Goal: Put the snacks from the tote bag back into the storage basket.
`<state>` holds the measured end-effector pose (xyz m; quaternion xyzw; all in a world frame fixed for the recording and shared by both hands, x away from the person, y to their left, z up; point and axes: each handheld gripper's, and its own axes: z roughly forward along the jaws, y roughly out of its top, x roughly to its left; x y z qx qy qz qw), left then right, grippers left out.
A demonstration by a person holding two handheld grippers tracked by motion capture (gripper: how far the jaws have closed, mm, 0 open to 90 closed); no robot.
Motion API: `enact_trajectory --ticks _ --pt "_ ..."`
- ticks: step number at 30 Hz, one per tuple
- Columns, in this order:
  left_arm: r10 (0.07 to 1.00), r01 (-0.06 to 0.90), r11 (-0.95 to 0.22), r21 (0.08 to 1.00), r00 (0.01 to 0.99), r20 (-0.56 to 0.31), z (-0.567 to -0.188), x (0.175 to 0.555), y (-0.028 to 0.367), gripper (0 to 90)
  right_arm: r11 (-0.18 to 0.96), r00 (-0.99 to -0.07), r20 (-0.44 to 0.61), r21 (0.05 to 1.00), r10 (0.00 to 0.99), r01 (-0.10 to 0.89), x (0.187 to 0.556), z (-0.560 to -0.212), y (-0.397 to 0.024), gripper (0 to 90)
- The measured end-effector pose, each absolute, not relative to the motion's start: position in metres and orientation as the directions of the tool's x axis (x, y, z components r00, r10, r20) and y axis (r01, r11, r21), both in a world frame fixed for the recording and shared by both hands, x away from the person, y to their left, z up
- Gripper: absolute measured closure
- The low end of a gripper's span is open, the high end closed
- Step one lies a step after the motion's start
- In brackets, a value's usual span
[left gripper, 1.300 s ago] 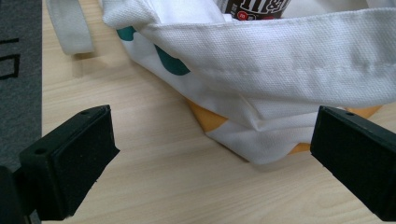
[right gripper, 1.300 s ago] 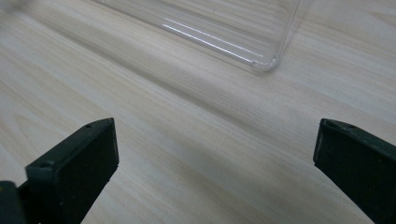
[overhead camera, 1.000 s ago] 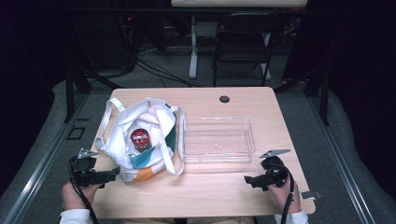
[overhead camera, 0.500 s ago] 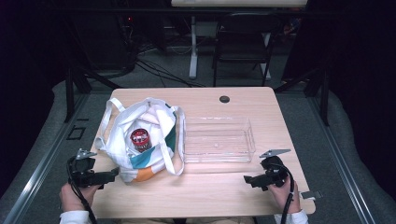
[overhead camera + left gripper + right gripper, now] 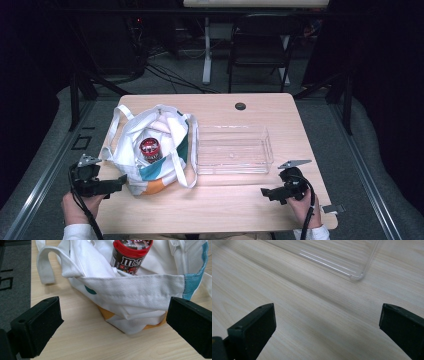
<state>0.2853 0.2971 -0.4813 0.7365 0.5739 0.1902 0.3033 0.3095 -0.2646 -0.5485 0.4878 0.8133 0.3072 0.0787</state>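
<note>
Comparing with a second ago, nothing has shifted: left gripper [image 5: 117, 182] and right gripper [image 5: 266, 192], fingers spread empty, wait near. The candy jar [image 5: 149, 149] sits inside the tote bag [image 5: 135, 165], left of the clear tray [image 5: 267, 145], so unpacking hasn't begun.

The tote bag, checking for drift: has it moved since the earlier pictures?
No. The tote bag sits just as close to the clear tray as before.
</note>
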Motion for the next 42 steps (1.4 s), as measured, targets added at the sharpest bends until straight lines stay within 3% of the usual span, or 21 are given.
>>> enact_trajectory --ticks 17,42 --pt "0.962 0.737 -0.17 0.654 0.267 -0.05 -0.463 0.296 0.293 0.1 0.332 -0.512 0.178 0.577 0.841 0.746 0.311 -0.549 -0.263 0.5" --pt "0.932 0.707 -0.269 0.654 0.362 -0.008 -0.445 0.359 0.251 0.0 0.343 -0.512 0.167 0.567 0.842 0.749 0.313 -0.55 -0.262 0.8"
